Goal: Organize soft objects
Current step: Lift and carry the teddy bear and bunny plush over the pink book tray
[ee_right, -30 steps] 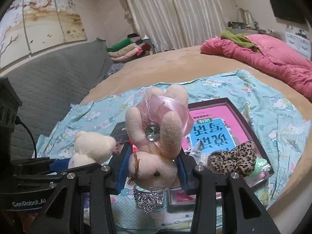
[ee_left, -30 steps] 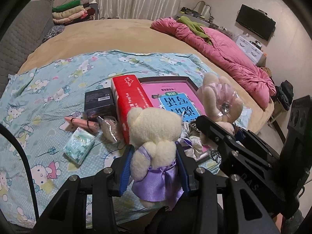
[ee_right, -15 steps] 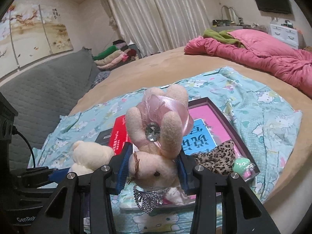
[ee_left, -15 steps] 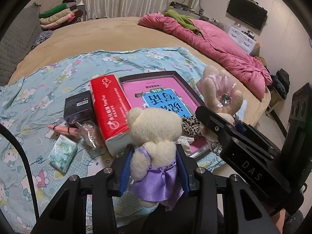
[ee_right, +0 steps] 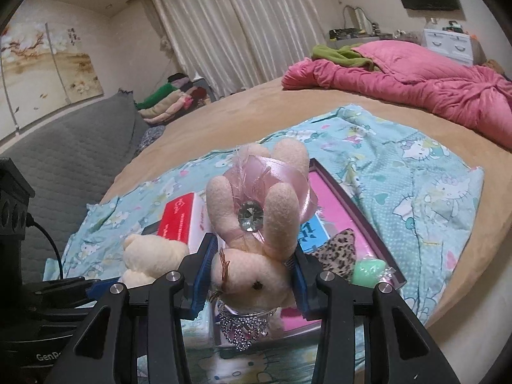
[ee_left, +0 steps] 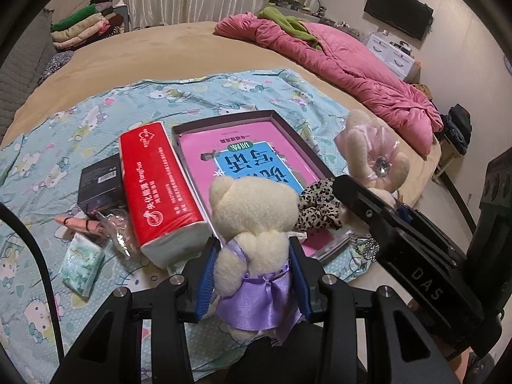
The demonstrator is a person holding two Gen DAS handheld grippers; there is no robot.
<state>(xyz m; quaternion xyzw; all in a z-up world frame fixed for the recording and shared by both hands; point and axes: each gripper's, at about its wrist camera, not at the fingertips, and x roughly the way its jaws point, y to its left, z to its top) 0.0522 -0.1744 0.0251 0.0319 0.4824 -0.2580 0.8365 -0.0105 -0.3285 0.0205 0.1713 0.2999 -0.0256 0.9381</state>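
Note:
My left gripper [ee_left: 252, 275] is shut on a cream teddy bear [ee_left: 252, 224] with a purple satin skirt, held above the near edge of the bed. My right gripper [ee_right: 252, 280] is shut on a pink plush rabbit [ee_right: 256, 220] with a pink ribbon and a gem, held upside down. The rabbit also shows in the left wrist view [ee_left: 371, 163], and the bear in the right wrist view [ee_right: 150, 256]. A leopard-print scrunchie [ee_left: 320, 204] lies on the pink book in the dark tray [ee_left: 224, 121].
On the Hello Kitty sheet [ee_left: 96, 118] lie a red tissue pack [ee_left: 156, 185], a black box [ee_left: 99, 182], a small green tissue packet [ee_left: 81, 262] and a plastic wrapper [ee_left: 118, 230]. A pink quilt [ee_left: 352, 64] lies at the far right. Folded clothes [ee_left: 83, 28] sit at the back.
Both grippers have pulled back and risen a little with their toys still held. The things on the bed have not moved.

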